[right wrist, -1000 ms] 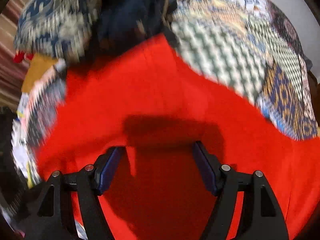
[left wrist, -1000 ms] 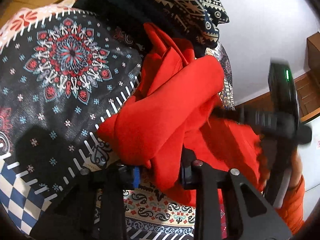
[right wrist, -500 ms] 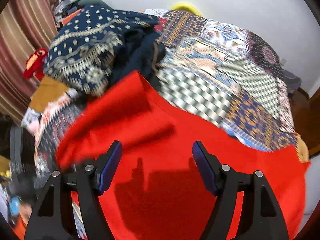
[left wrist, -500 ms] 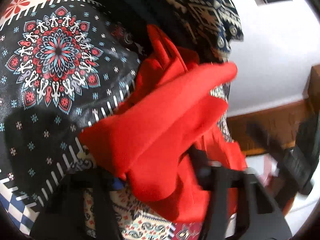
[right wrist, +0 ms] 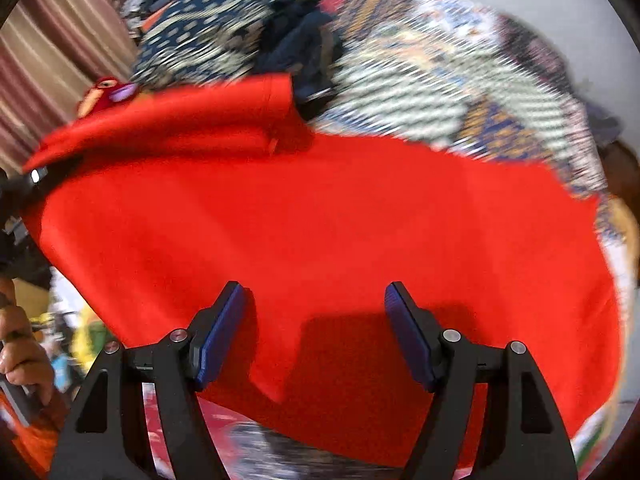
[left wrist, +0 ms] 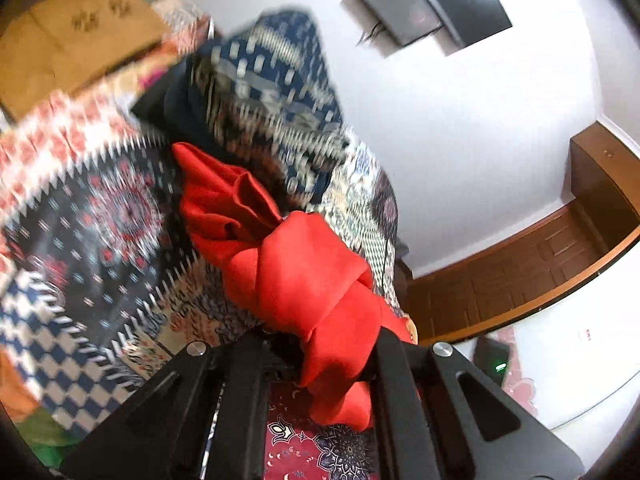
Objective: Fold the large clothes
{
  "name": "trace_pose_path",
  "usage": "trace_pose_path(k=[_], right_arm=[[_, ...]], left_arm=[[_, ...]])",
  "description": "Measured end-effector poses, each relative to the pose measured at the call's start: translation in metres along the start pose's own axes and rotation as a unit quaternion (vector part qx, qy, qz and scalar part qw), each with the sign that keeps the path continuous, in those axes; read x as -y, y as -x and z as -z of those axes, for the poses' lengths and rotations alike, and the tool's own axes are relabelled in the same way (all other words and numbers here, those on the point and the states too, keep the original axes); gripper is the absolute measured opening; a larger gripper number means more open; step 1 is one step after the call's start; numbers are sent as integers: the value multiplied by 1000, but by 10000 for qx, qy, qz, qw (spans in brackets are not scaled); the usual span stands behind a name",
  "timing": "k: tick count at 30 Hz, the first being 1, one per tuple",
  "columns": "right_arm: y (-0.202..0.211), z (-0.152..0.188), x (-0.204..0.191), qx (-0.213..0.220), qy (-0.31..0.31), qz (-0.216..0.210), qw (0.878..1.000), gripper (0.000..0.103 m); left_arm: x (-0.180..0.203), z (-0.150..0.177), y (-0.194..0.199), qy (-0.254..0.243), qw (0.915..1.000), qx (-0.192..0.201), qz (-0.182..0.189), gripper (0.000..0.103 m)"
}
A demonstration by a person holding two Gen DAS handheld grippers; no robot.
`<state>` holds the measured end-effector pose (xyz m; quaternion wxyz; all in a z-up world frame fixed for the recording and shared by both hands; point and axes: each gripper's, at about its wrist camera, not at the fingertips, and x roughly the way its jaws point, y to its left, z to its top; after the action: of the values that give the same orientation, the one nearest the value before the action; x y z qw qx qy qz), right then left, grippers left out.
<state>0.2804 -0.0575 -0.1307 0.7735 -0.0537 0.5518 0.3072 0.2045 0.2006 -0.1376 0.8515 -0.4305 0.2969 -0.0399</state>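
Note:
A large red garment lies spread over the patterned bedspread, its far left part raised into a fold. In the left wrist view a bunched end of the red garment hangs from my left gripper, which is shut on it and held above the bed. My right gripper hovers over the near part of the garment. Its blue pads stand wide apart with nothing between them.
A heap of dark blue patterned clothes sits at the back of the bed. A hand shows at the left edge. Beyond are a cardboard box, a white wall with a screen, wooden furniture and a striped curtain.
My left gripper closed on the bunched red cloth and rose with it, tilting toward the wall. The right gripper drifted across the spread garment, staying open, as the garment's left side lifted.

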Motion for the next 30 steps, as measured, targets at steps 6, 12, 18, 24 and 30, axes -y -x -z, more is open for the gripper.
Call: trace_pose_path(k=[6,12,18,24,30], right_arm=[[-30,13,-48,-184,411,-607,9971,69],[-2,11,-16,48,59,-918,9957,69],[58,32,70,852,-708,-261,9935,69],[109,62,141,1379,-1426,538,9787,69],[133,90,175,1484,-1765,897,9689,69]], left_arm=[[5,-10,37,-296,9970,449,-554,6],[52,-11,1,-634,9957,377,-560,6],[156,0,-68,-1760,9835,126,-404,6],[239,65,-155,-3004,9524,-411,-300,6],[217,143,-226,-3406,9137,-2189,-357,6]])
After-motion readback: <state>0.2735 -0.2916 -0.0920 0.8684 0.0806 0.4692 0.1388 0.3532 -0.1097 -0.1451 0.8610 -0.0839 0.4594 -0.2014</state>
